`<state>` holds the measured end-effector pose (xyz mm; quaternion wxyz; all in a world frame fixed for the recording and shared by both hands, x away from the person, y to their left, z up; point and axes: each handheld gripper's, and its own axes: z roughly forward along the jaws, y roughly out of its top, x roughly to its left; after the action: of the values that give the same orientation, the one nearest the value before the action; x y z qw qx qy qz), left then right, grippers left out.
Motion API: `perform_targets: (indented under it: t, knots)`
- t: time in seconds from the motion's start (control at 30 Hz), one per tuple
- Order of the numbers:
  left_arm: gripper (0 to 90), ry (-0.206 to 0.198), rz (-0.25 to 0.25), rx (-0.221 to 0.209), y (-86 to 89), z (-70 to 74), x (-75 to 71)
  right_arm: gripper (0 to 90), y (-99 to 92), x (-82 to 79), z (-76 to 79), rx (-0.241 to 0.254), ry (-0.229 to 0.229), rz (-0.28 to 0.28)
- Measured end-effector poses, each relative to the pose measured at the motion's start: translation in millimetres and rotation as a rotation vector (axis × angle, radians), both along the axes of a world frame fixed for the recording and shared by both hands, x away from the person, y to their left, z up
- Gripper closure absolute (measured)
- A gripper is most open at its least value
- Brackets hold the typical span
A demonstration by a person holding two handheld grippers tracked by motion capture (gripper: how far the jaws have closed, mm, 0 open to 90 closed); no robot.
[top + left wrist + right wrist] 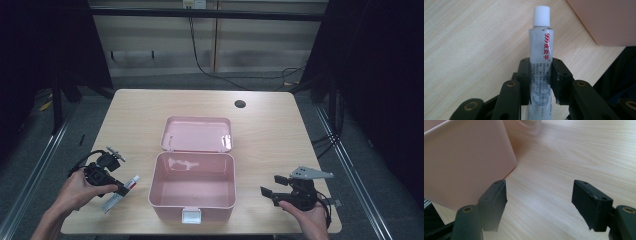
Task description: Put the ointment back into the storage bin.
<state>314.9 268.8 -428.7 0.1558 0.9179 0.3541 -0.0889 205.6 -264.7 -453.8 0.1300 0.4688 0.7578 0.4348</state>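
the left claw (541, 75) is clamped on the tube (541, 53), its two pads pressed against the tube's flat sides about midway along, with the white cap (541, 15) pointing away from the hand. in the high view the tube (121, 194) lies low over the tabletop (270, 130) just left of the pink box (192, 186); whether it is lifted clear or touching the wood i cannot tell. the box stands open, its lid (197, 134) folded back flat behind it, and the inside looks bare, so nothing is packed yet. judging from this, the grasp is made and the carry over the near wall and the release inside are what is left, then likely closing the lid.

the right claw (539, 202) is spread wide and holds nothing; it hovers above bare wood just beside the box's right corner (509, 162), touching neither. in the high view the right claw (272, 192) sits near the front right edge, well apart from the tube.
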Motion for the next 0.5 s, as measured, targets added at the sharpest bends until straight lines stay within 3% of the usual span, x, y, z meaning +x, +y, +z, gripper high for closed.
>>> perform_targets:
  t: [0.07, 0.3, 0.4, 0.5]
  knots:
    - [71.1, -0.004, -0.031, 0.002, -1.1, 5.6, -2.2, 28.3, 0.0, 0.0, 0.0, 0.0, 0.0, 0.001]
    - [71.1, -0.013, -0.071, 0.004, -3.7, 18.5, -5.3, 28.3, 0.7, 0.0, 0.0, -0.001, 0.002, 0.004]
    - [71.2, -0.027, -0.063, 0.01, -5.0, 24.0, -4.4, 28.3, 0.7, 0.1, 0.0, -0.001, 0.002, 0.005]
    - [71.2, -0.018, -0.065, -0.024, -5.1, 27.9, -4.8, 28.3, 0.8, -0.2, 0.2, 0.0, 0.0, 0.004]
